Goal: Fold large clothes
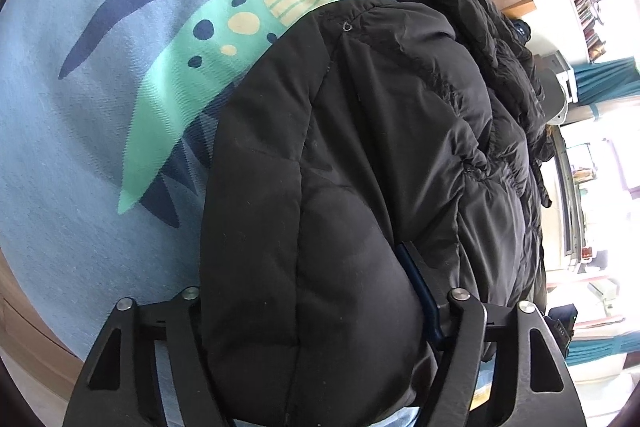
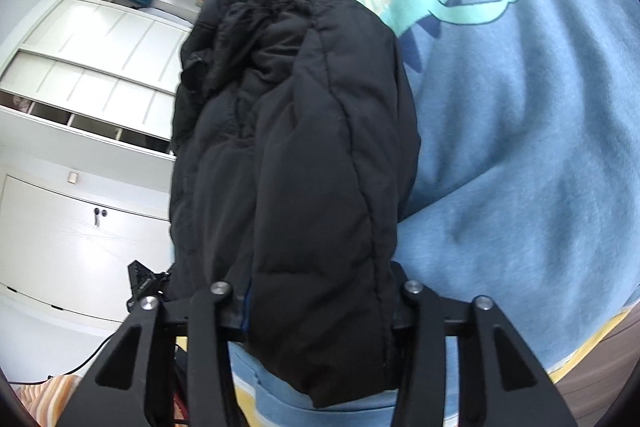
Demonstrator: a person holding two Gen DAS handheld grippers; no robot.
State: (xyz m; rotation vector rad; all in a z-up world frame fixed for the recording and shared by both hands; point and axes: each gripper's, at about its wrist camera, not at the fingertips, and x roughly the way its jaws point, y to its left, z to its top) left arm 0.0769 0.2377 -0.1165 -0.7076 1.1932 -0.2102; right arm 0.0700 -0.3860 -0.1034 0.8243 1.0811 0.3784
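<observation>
No brand or readable writing shows anywhere; the only marking is the cartoon dinosaur (image 1: 224, 39) printed in green on the blue bedspread (image 1: 80, 187), with red trainers on its feet and a red mouth in the right wrist view. The black padded jacket (image 1: 340, 187) lies bunched lengthwise on that bedspread, running away from both cameras toward the far edge of the bed. The left gripper (image 1: 316, 307) has its jaws partly apart with a thick fold of the jacket filling the gap between them, and they seem clamped on it, though the pads themselves are buried in fabric. The right gripper (image 2: 316, 291) is narrower, its jaws pressed in on the near end of the jacket (image 2: 304, 167). On one side of the jacket the bedspread (image 2: 520, 167) lies wide and bare; on the other the bed ends close by, with white cupboards (image 2: 80, 87) beyond.
</observation>
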